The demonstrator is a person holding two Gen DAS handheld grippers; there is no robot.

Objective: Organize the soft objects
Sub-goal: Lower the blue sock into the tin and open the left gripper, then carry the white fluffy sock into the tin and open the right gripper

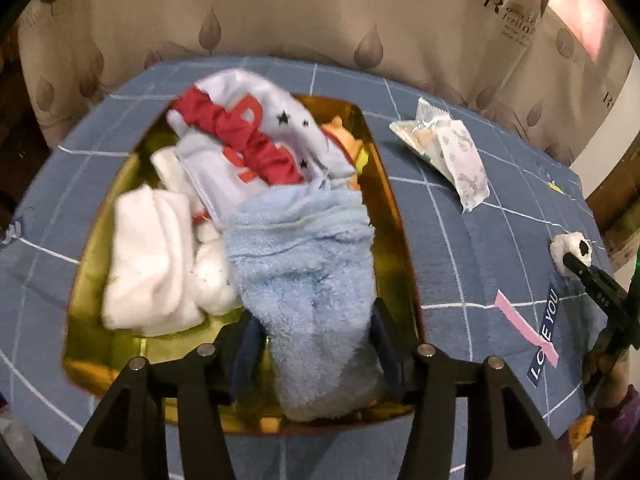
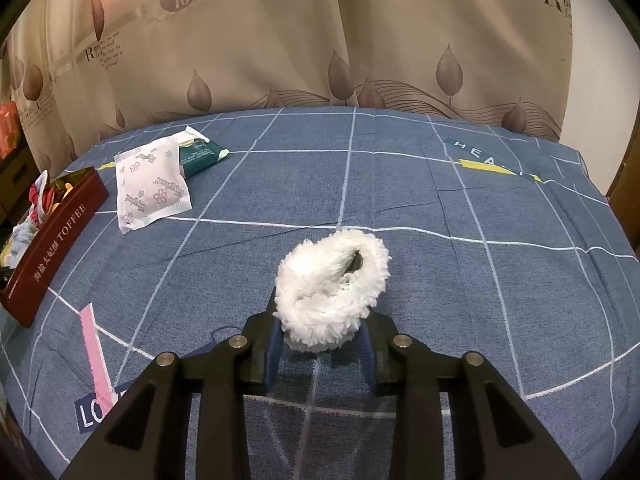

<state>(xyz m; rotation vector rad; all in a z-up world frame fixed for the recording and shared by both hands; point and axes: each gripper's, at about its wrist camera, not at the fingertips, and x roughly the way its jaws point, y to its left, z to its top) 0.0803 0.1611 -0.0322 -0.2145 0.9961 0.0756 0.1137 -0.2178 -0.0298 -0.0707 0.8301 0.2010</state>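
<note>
In the left wrist view my left gripper (image 1: 314,320) is shut on a light blue fluffy towel (image 1: 304,264), held over a gold-lined tin box (image 1: 384,208). The box holds a white folded cloth (image 1: 148,260), a pale blue garment with stars (image 1: 256,120) and a red cloth (image 1: 248,136). In the right wrist view my right gripper (image 2: 320,340) is shut on a white fluffy item (image 2: 328,284) on the blue checked bedspread (image 2: 440,240). The same item (image 1: 570,246) and the right gripper show at the right edge of the left wrist view.
A white flower-print packet (image 2: 150,184) lies on a green pack (image 2: 202,156) at the far left of the bed; they also show in the left wrist view (image 1: 448,148). The box's dark red "TOFFEE" side (image 2: 56,236) is at the left. A beige curtain (image 2: 320,40) hangs behind.
</note>
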